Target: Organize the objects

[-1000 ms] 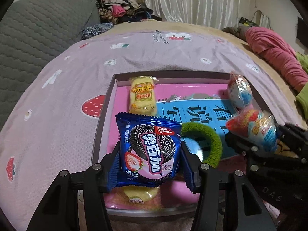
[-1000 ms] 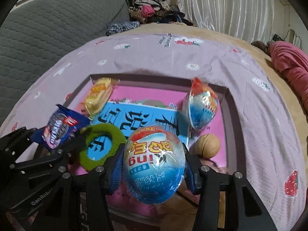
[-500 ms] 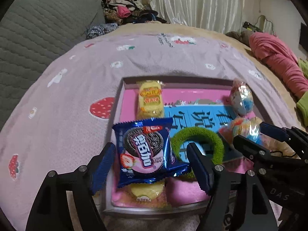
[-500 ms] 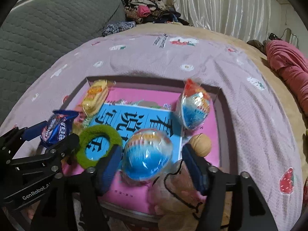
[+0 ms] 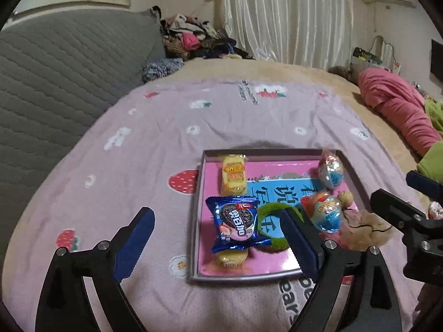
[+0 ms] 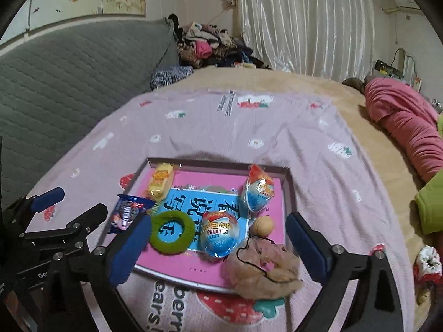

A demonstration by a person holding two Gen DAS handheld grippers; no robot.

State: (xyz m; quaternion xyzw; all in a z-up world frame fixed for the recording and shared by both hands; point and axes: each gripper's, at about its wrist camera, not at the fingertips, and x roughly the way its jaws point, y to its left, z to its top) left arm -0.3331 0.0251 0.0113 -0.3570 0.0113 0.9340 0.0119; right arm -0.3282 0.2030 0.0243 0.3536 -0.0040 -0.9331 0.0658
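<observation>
Snack packets lie released in the tray [image 5: 195,221], and both grippers hang above its near edge with nothing between their pads. Nearest the right gripper [image 6: 214,246], whose jaws have just been opening and now stand spread wide and empty, is a crumpled beige scrunchie [image 6: 263,269] draped over the tray's near rim. Just beyond it the blue-and-white egg-shaped snack [image 6: 219,233] rests on the tray floor, almost centred between the right fingers, its long axis running away from the camera. A walnut [image 6: 263,225] sits just to its right and the green ring [image 6: 171,232] just to its left.

The left gripper [image 5: 218,238] has likewise just been opening; its fingers are spread, with the blue cookie packet [image 5: 236,227] lying flat between and below them, untouched, propped partly on a yellow packet [image 5: 231,258] under its near end. The left hand is the nearer one to that packet; the right is nearer to the egg.

Farther back, a second yellow cake packet [image 5: 234,174] lies lengthwise by the far left corner, and another egg snack [image 6: 259,192] lies by the far right corner.

Off the tray, a red-and-white scrunchie [image 6: 427,265] waits on the bedspread [image 6: 249,127] to the right, closest to the right hand, so probably that hand's next pick.
</observation>
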